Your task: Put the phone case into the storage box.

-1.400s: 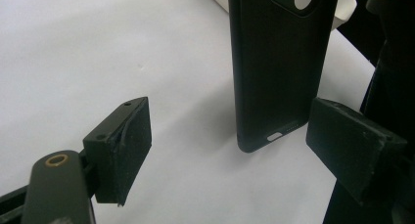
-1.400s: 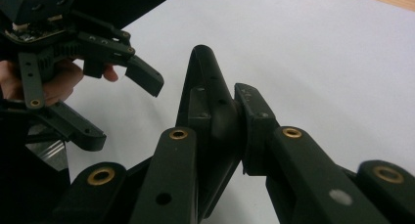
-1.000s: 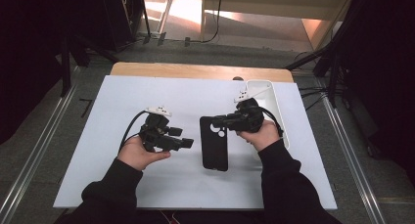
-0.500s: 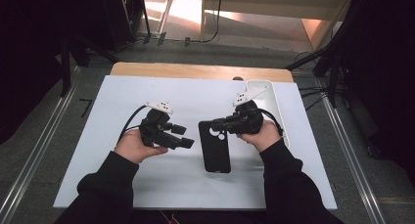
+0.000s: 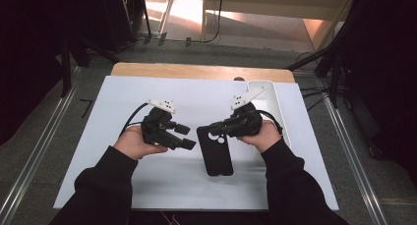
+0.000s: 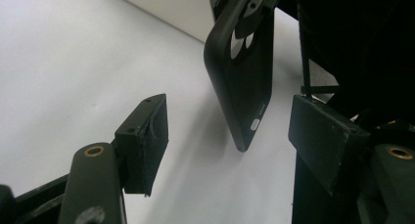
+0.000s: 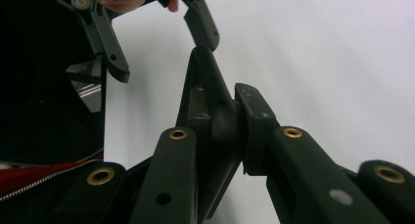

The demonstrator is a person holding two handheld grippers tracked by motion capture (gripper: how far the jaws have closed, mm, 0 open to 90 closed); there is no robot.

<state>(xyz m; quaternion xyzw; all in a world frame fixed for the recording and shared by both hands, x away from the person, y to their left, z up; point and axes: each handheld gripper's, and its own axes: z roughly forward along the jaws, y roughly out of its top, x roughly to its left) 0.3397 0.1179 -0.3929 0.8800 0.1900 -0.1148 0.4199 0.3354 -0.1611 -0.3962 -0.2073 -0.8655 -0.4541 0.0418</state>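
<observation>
While your right gripper [image 5: 219,129] clamps its fingers on the upper edge of the black phone case [image 5: 215,151], the case hangs from that grip, its lower end down by the white table [image 5: 98,185] between your two hands. Item, high view: case lying lengthwise toward you, camera cutout near the top beside the gripping fingers; white tray [image 5: 275,104] at the table's right edge behind your right hand [image 5: 263,135]; left hand [image 5: 134,142] holding the left gripper [image 5: 184,136] just left of the case, apart from it. Item, left gripper view: what the high view cannot give, namely the case [image 6: 242,82] seen edge-on and tilted, its side button and cutout showing, hanging ahead of the two spread fingers [image 6: 144,136], with nothing between them, so that gripper stands open. Item, right gripper view: the pinch itself, both fingers [image 7: 254,121] pressed against the case's rim [image 7: 210,92], and beyond it the left gripper [image 7: 161,33] with one finger tip close above the case's far edge; whether it touches cannot be told.
</observation>
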